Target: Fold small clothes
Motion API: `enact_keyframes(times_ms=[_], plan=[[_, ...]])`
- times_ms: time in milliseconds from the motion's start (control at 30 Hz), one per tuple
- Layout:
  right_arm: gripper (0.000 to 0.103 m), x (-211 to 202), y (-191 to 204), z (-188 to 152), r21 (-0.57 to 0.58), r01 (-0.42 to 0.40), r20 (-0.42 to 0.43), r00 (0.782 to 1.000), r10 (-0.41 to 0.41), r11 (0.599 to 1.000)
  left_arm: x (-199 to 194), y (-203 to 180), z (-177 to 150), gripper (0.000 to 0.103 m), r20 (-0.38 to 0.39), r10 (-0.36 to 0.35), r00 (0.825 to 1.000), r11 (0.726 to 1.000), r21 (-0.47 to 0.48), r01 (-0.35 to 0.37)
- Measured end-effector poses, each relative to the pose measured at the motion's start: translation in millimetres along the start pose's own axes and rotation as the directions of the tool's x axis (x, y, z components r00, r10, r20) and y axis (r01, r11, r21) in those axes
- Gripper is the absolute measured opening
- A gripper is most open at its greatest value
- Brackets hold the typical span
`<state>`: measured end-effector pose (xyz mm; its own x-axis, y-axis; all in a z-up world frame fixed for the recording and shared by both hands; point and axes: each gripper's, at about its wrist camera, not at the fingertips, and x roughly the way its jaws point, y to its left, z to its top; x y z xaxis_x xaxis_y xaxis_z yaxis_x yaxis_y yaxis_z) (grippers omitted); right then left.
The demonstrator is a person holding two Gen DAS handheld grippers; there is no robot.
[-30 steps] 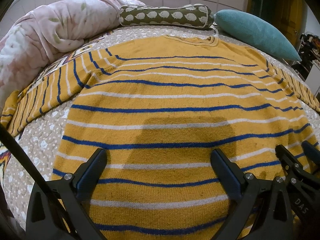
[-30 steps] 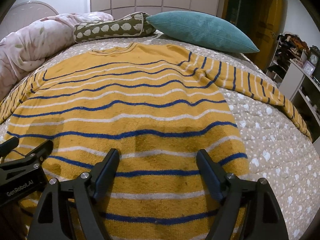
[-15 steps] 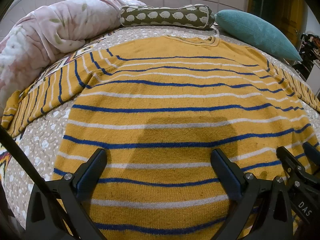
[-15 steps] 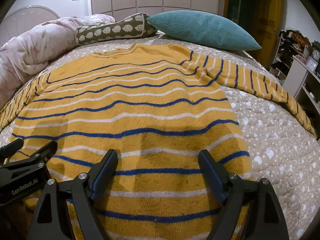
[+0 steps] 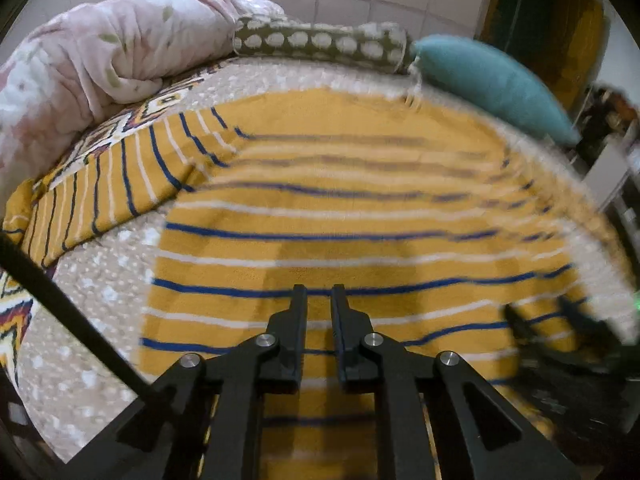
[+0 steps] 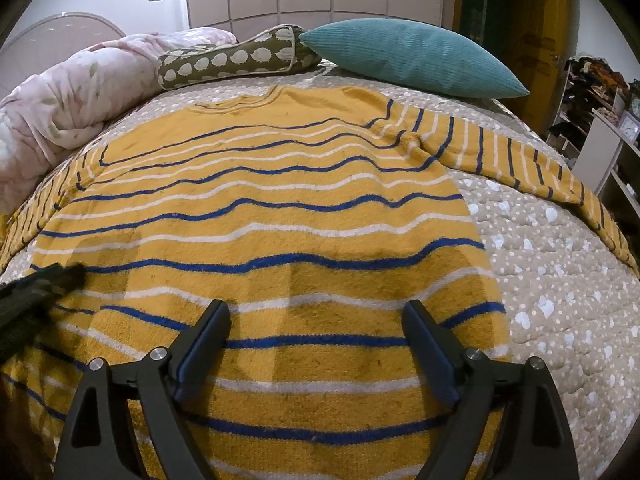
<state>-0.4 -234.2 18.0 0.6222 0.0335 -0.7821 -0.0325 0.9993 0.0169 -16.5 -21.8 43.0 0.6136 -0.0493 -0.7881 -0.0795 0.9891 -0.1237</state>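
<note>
A yellow sweater [image 5: 360, 208] with blue and white stripes lies flat on the bed, face down or up I cannot tell, sleeves spread to both sides; it also fills the right wrist view [image 6: 260, 208]. My left gripper [image 5: 319, 292] hovers over the sweater's lower part with its jaws nearly together and nothing between them. My right gripper [image 6: 316, 316] is open wide above the hem area, empty. The left gripper shows blurred at the left edge of the right wrist view [image 6: 36, 284]. The right gripper shows blurred at the right of the left wrist view [image 5: 560, 328].
A pink floral duvet [image 6: 68, 100] is bunched at the far left. A green patterned bolster [image 6: 236, 58] and a teal cushion [image 6: 412, 58] lie at the head of the bed. The dotted beige bedspread [image 6: 552, 280] shows on the right. Shelves [image 6: 612, 148] stand beyond the bed's right edge.
My left gripper has closed from wide open to nearly shut and its view is blurred by motion. My right gripper stays open and has shifted slightly.
</note>
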Motion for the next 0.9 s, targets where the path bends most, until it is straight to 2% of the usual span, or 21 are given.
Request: enact_keyframes(times_ms=[33, 100, 133, 167, 233, 300, 367, 433, 500, 567, 600, 633, 667, 700, 767, 867, 900], plan=[[0.091, 0, 0, 0, -0.002, 0.003, -0.001, 1.0, -0.003, 1.0, -14, 13, 5, 0.013, 0.028, -0.014, 0.999, 1.0, -0.022, 0.015], [0.091, 0, 0, 0, -0.004, 0.008, -0.001, 1.0, -0.008, 1.0, -35, 43, 14, 0.03, 0.081, 0.017, 0.997, 0.999, -0.046, -0.013], [0.091, 0, 0, 0, -0.006, 0.009, 0.0, 1.0, -0.009, 1.0, -43, 61, 19, 0.054, 0.103, 0.046, 0.994, 0.997, -0.059, -0.04], [0.091, 0, 0, 0, -0.006, 0.01, 0.0, 1.0, -0.01, 1.0, -48, 78, 22, 0.072, 0.118, 0.076, 0.99, 0.995, -0.077, -0.067], [0.091, 0, 0, 0, -0.008, 0.013, -0.001, 1.0, -0.013, 1.0, -57, 130, 26, 0.075, 0.142, 0.181, 0.973, 0.976, -0.147, -0.16], [0.091, 0, 1, 0, -0.012, 0.017, -0.001, 1.0, -0.017, 1.0, -55, 179, 31, 0.075, 0.108, 0.291, 0.95, 0.943, -0.202, -0.266], [0.091, 0, 1, 1, -0.013, 0.017, -0.002, 1.0, -0.017, 1.0, -50, 225, 32, 0.075, 0.072, 0.402, 0.913, 0.894, -0.246, -0.375], [0.092, 0, 1, 1, -0.013, 0.018, -0.002, 1.0, -0.018, 1.0, -38, 266, 31, 0.075, 0.024, 0.511, 0.859, 0.831, -0.271, -0.486], [0.092, 0, 1, 1, -0.014, 0.02, -0.003, 1.0, -0.02, 1.0, -26, 293, 32, 0.075, -0.01, 0.542, 0.841, 0.81, -0.261, -0.525], [0.092, 1, 2, 1, -0.018, 0.025, -0.004, 1.0, -0.025, 1.0, -9, 313, 34, 0.075, -0.054, 0.549, 0.834, 0.805, -0.235, -0.545], [0.092, 1, 3, 1, -0.019, 0.027, -0.005, 1.0, -0.027, 0.999, 0, 322, 35, 0.073, -0.079, 0.537, 0.84, 0.808, -0.237, -0.539], [0.092, 1, 3, 1, -0.02, 0.027, -0.005, 1.0, -0.028, 0.999, 6, 333, 35, 0.053, -0.1, 0.494, 0.864, 0.824, -0.263, -0.501], [0.092, 1, 3, 1, -0.021, 0.028, -0.005, 1.0, -0.028, 0.999, 8, 342, 35, 0.015, -0.111, 0.448, 0.887, 0.837, -0.297, -0.46], [0.092, 1, 2, 1, -0.021, 0.027, -0.005, 1.0, -0.027, 0.999, 6, 354, 35, 0.009, -0.116, 0.383, 0.916, 0.84, -0.368, -0.398], [0.092, 1, 3, 1, -0.021, 0.028, -0.005, 1.0, -0.028, 0.999, -7, 364, 36, 0.009, -0.082, 0.372, 0.924, 0.822, -0.434, -0.369], [0.092, 2, 3, 1, -0.023, 0.029, -0.006, 1.0, -0.03, 0.999, -39, 367, 50, 0.009, -0.006, 0.413, 0.911, 0.804, -0.468, -0.367], [0.092, 2, 2, 1, -0.024, 0.03, -0.006, 1.0, -0.03, 0.999, -54, 359, 63, 0.009, 0.031, 0.441, 0.897, 0.804, -0.458, -0.379]])
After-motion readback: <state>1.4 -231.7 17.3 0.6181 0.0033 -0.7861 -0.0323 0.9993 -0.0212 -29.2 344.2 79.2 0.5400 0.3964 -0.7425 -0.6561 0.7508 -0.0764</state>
